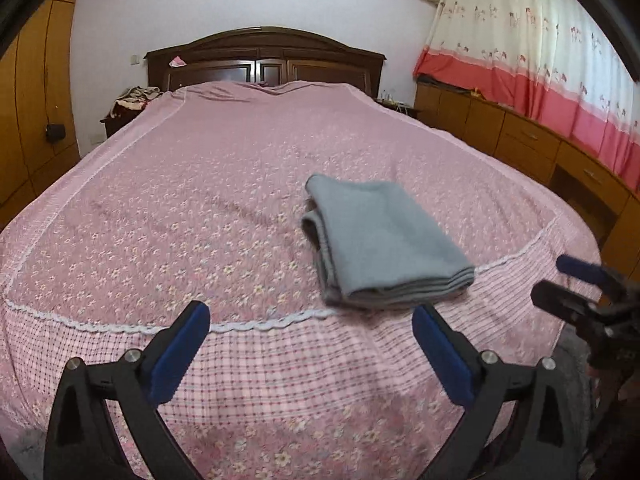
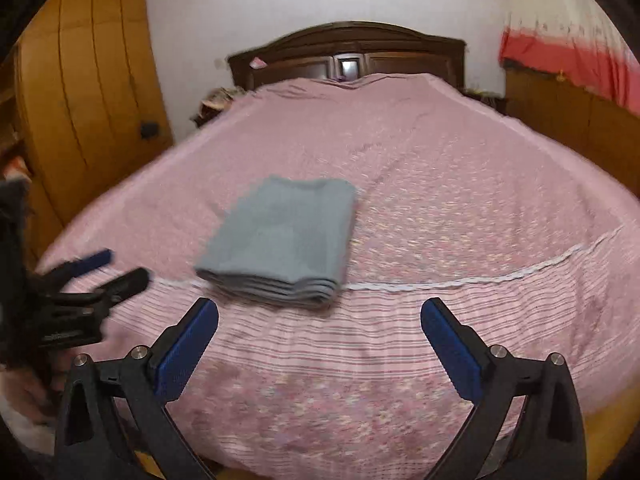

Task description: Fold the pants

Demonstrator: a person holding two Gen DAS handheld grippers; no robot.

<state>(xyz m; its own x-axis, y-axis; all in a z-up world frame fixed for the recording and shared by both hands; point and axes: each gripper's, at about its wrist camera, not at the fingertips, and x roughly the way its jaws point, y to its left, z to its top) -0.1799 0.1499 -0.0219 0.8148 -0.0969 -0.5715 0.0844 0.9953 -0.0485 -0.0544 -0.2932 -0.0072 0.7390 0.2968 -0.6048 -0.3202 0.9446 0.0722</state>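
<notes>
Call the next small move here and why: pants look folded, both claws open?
Probably none on the cloth: just draw both claws back off the bed. The grey pants already lie as a compact stack of layers on the pink bedspread, near its white lace trim. The left claw and right claw stand wide open, empty and short of the pants, so nothing seems left to grip.
</notes>
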